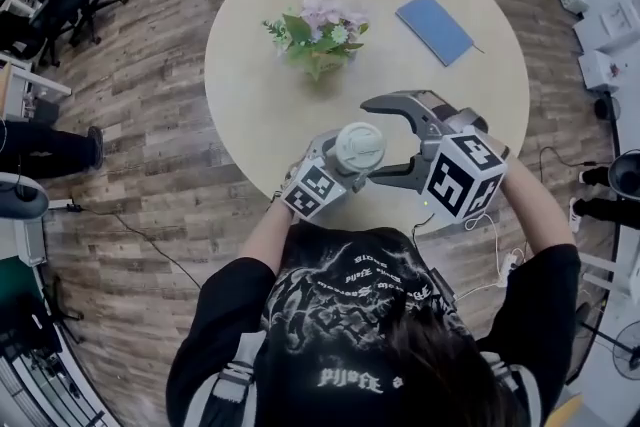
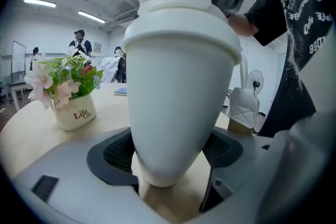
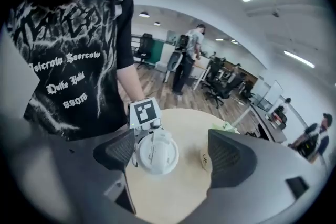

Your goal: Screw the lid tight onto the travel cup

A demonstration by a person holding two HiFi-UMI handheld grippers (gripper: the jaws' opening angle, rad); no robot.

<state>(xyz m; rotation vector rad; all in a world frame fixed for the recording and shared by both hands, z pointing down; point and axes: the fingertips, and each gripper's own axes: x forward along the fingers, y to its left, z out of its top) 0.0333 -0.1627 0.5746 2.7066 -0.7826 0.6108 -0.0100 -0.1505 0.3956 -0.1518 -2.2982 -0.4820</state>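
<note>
A: Travel cup (image 2: pixel 178 102), where is it?
B: On the person's side of the flower pot (image 1: pixel 318 55), above the round table (image 1: pixel 250 115). The left gripper (image 2: pixel 170 157) clamps its lower body.
A: Lid (image 1: pixel 359 146)?
B: On top of the cup. The right gripper (image 3: pixel 173 155) has its jaws wide, with the lid between them and neither pad pressing it.

The white flower pot (image 2: pixel 73 117) bore "Life" in red, with a smaller "Life" beneath. The black shirt's (image 3: pixel 63 34) gothic print was not legible.
</note>
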